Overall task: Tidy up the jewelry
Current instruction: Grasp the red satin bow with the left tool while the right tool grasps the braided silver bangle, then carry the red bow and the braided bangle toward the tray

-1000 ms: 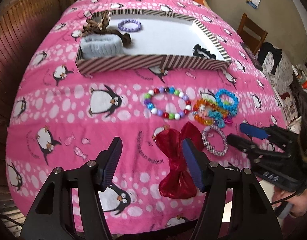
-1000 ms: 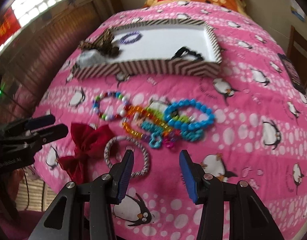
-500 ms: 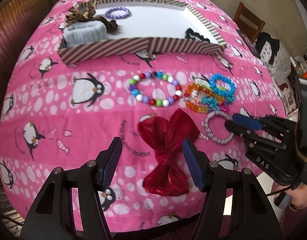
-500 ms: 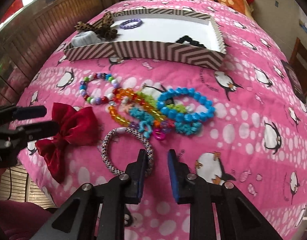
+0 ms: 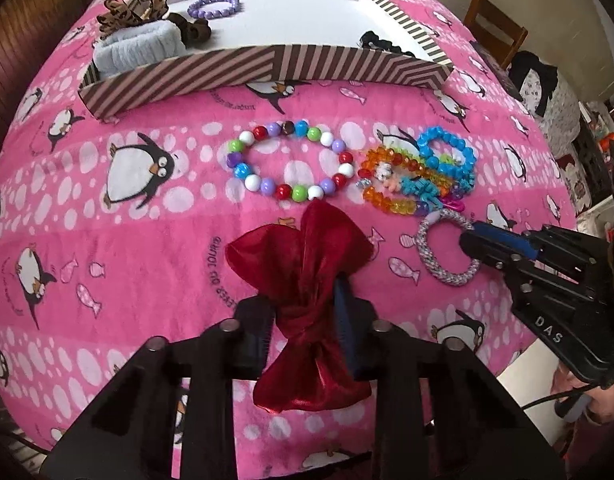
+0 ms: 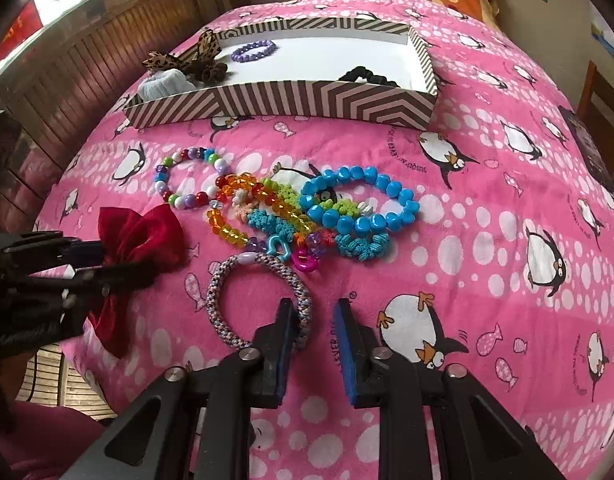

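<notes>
- Red bow (image 5: 303, 256) lies near the bed's (image 5: 147, 264) front edge. Its knot sits between the fingers of the left hand-held gripper (image 5: 303, 308), with one lobe fanned out beyond the tips and the other back under the frame.
- Woven bracelet (image 5: 451, 278) lies just right of the bow, also near the front edge. The right hand-held gripper (image 5: 473, 242) has its tips on the ring's right-hand arc.
- Multicolour bead bracelet (image 5: 283, 191) and the tangle with the blue bead bracelet (image 6: 383, 182) lie mid-bed, untouched. Striped box (image 5: 267, 68) sits towards the far edge with a few pieces inside.
- Versus a second ago: the left jaws stood wide, above and short of the bow. Now they are down on it, and the knot is bunched narrower.
- The right jaws were open over the woven bracelet then, and are drawn in on it now.
- Left: jaws have just been closing, and the pads now squeeze the bow's knot.
- Right: jaws have just been closing and are almost together. The band lies against the left pad in the right wrist view (image 6: 315, 308), pinched at the tips.
</notes>
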